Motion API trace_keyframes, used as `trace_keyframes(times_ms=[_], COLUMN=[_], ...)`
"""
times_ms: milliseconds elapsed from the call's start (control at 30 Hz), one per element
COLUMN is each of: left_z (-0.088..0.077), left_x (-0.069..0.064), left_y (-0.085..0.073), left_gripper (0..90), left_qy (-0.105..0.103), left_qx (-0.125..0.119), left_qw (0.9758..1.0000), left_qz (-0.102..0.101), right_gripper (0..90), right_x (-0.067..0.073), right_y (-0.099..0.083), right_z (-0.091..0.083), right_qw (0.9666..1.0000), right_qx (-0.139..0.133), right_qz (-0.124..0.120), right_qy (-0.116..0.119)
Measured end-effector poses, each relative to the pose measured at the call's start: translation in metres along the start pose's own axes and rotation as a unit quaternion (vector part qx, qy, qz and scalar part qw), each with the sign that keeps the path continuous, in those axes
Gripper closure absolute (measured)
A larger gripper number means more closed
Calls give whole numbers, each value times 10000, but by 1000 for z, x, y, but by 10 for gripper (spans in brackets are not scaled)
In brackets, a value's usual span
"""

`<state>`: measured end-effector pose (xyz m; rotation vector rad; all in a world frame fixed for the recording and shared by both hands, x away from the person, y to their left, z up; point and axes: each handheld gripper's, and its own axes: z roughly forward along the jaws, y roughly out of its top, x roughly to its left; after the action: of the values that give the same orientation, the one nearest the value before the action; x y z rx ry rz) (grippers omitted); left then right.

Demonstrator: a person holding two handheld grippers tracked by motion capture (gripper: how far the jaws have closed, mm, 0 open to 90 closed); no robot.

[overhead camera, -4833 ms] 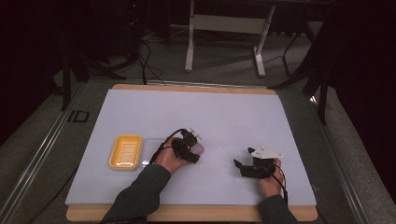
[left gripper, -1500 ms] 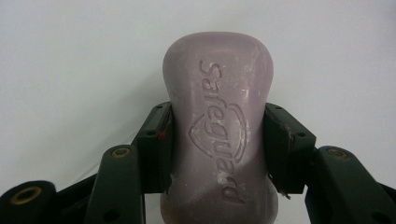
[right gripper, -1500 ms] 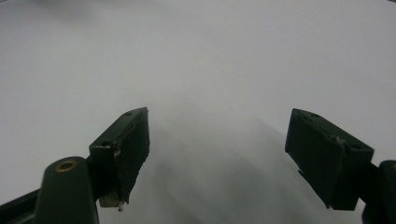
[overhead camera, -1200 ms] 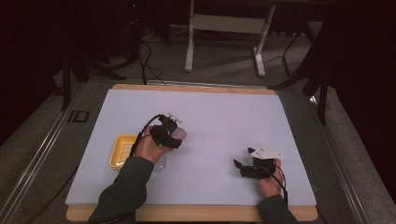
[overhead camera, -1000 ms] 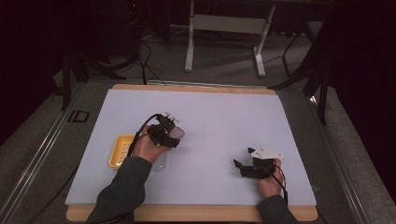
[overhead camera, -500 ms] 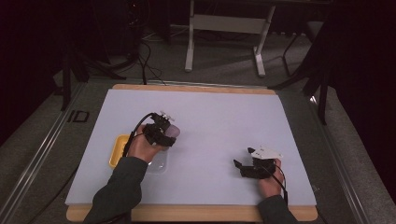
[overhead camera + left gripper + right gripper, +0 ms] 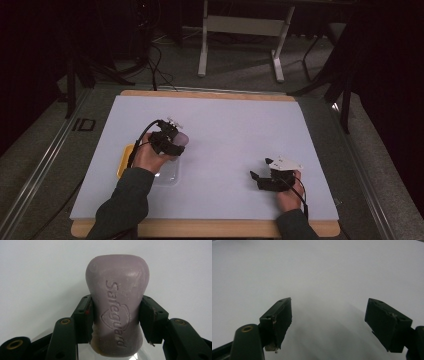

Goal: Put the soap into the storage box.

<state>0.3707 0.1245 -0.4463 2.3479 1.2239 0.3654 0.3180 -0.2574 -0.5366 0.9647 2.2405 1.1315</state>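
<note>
I've got the bar of soap [image 7: 117, 305] pinched in the left gripper [image 7: 116, 315], jaws closed on its waist from both sides, the embossed lettering facing the camera that rides on it. In the high view that left gripper [image 7: 170, 142] hangs above the white table [image 7: 235, 125], with the soap [image 7: 182, 138] poking out of its far end, just over the clear lid [image 7: 167, 175] and beside the yellow soap dish [image 7: 125, 160], most of which my forearm hides. So I read this as the carry step: soap lifted, on its way to the dish. The right gripper [image 7: 260, 179] sits low on the table, well apart from the work, and in its own view the right gripper [image 7: 328, 322] has its jaws spread wide with nothing but bare table between them. Next, I judge, I need to bring the soap over the dish, lower it flat into the hollow, and only then ease the jaws apart; the bar looks slick, so a tilt on release could let it slide off the rim. I can't tell yet how the dish sits under my arm.
</note>
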Motion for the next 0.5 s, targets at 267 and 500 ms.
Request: trace_keyframes(times_ms=[267, 500], left_z=[-3, -7], left_x=[5, 9], left_y=[-3, -6], left_gripper=[496, 496], left_qy=[31, 57], left_qx=[-11, -24], left_qw=[10000, 9999], left_qz=[-69, -107], right_gripper=[213, 212], right_x=[0, 0], right_y=[0, 0], right_z=[0, 0], right_qw=[10000, 10000], right_qx=[-1, 0], right_qz=[-1, -5], right_qy=[-1, 2])
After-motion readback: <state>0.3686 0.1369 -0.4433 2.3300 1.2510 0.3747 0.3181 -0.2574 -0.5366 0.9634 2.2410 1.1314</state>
